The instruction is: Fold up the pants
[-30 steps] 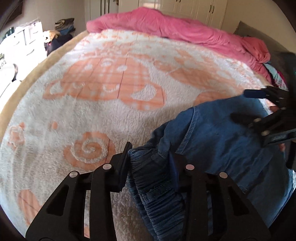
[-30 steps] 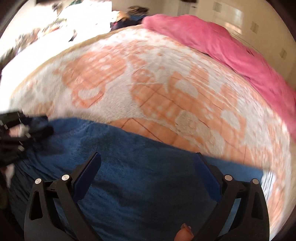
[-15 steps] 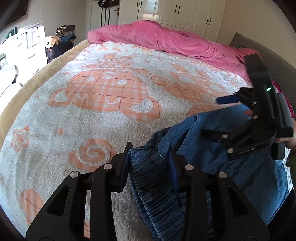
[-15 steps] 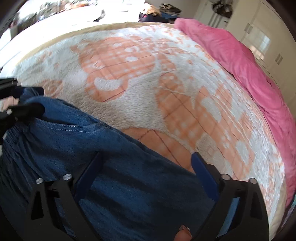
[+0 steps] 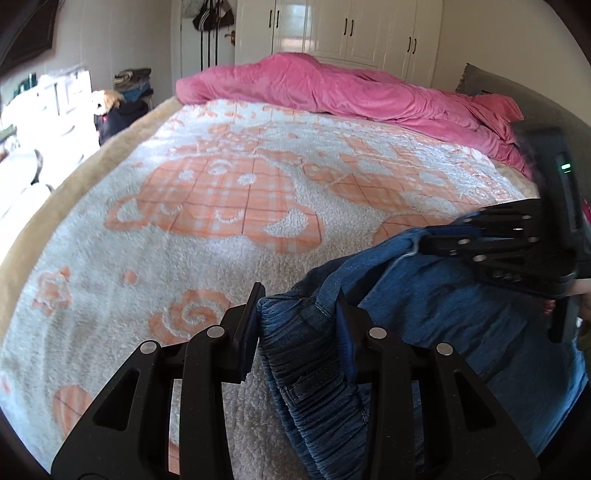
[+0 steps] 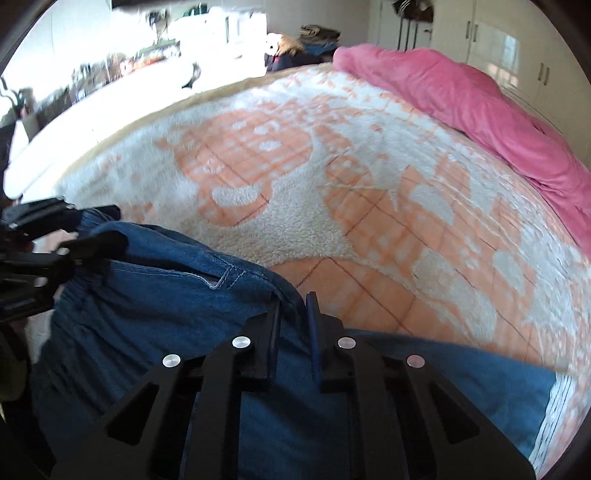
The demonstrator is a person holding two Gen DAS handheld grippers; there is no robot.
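Blue denim pants (image 5: pixel 443 314) lie bunched on the near right part of the bed. My left gripper (image 5: pixel 299 306) is shut on their gathered elastic waistband, which fills the gap between its pads. Further right, my right gripper (image 5: pixel 424 240) pinches a seamed edge of the denim. In the right wrist view the right gripper (image 6: pixel 293 306) has its jaws closing tight on a thin fold of the pants (image 6: pixel 166 295). The left gripper (image 6: pixel 99 225) shows at the left edge, gripping the same garment. The lower part of the pants is hidden under both grippers.
A white fleece blanket with orange patterns (image 5: pixel 221 203) covers the bed. A pink duvet (image 5: pixel 332 88) is heaped along the far side, also seen as the pink duvet (image 6: pixel 461 96). White wardrobe doors (image 5: pixel 351 29) stand behind, with furniture and clothes at the left.
The right gripper's jaws went from wide open over the denim to pinched together on a fold of it. The left gripper kept its hold on the waistband.
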